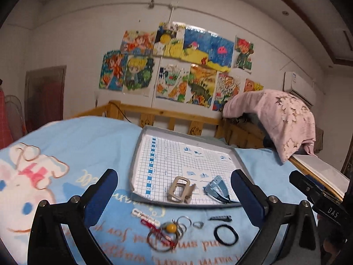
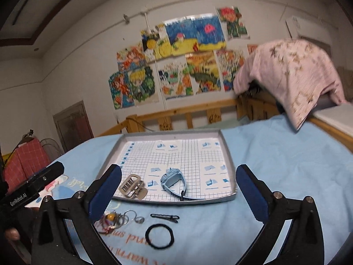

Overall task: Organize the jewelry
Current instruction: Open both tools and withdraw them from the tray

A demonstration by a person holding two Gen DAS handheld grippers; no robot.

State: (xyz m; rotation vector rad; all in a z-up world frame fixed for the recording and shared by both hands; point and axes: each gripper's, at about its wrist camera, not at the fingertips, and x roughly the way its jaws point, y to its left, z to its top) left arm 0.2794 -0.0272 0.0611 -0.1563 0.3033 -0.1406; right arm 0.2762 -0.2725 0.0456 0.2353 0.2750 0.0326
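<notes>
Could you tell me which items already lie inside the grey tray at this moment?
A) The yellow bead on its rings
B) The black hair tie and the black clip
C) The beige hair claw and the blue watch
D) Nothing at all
C: the beige hair claw and the blue watch rest on the gridded floor of the grey tray, while the black hair tie and black clip lie on the blue blanket in front of it.

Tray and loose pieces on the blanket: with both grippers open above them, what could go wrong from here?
1. The rings and yellow bead lie tangled with a red piece; lifting one may drag the rest.
2. The black hair tie and black clip lie flat on the soft blanket, so fingers may pinch fabric instead.
3. The watch has its strap over the tray front edge; a nudge could pull it out.
</notes>
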